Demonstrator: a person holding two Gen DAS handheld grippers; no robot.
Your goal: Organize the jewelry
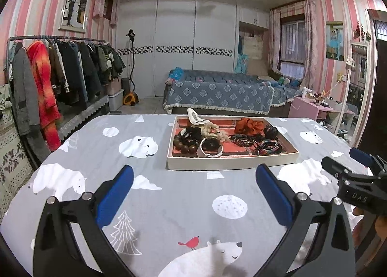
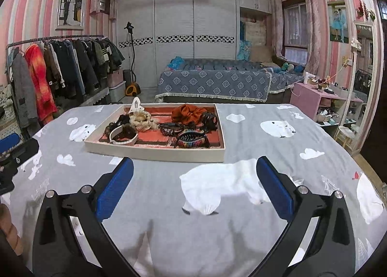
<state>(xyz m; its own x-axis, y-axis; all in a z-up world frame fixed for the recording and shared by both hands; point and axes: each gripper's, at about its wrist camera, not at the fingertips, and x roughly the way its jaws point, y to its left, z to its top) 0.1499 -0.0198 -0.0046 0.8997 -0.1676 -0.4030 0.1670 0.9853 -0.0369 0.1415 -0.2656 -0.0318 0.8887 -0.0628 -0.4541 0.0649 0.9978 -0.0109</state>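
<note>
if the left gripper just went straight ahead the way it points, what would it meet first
Probably the near wall of the tray, ahead of the open left gripper. Only bare tablecloth lies between them, though depth is hard to judge in this fisheye view.

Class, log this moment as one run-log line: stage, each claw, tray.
stage: not started | left claw: open, empty | right claw: open, empty | tray: on table, jewelry piled inside, untouched

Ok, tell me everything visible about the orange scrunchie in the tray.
The rust-orange gathered fabric scrunchie looks soft and ruffled, bunched into folds. It lies loose in the shallow cream rectangular tray with its salmon-pink lining, toward the far right side. Dark hair clips sit right beside it, apparently touching. Neither gripper is near it.
</note>
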